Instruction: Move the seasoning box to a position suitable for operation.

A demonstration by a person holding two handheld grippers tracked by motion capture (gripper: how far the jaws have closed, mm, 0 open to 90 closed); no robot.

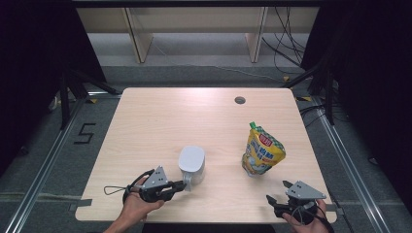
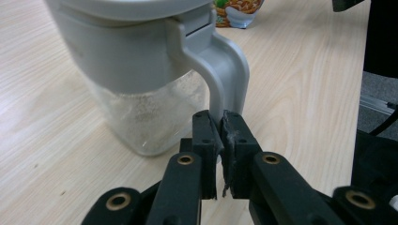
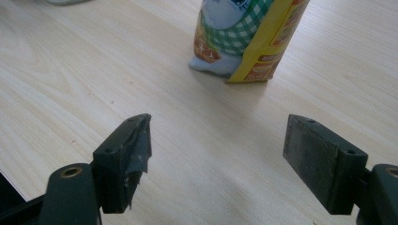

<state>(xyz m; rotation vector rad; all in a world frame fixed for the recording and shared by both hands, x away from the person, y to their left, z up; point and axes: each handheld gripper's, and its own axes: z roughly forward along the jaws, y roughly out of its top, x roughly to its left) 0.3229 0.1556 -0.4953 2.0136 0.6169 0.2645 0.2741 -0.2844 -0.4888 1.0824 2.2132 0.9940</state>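
My left gripper (image 2: 220, 129) is pinched on the jug (image 1: 191, 164) handle; jug sits mid-desk (image 1: 160, 116), not lifted. Right of jug: snack pouch (image 1: 262, 150), untouched. Beyond it, right gripper (image 1: 278, 195) is spread, idle.

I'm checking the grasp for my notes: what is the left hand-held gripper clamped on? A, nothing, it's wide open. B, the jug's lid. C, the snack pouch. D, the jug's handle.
D: in the left gripper view the left hand-held gripper has its jaws pinched on the lower end of the grey handle of the jug, while the snack pouch stands apart.
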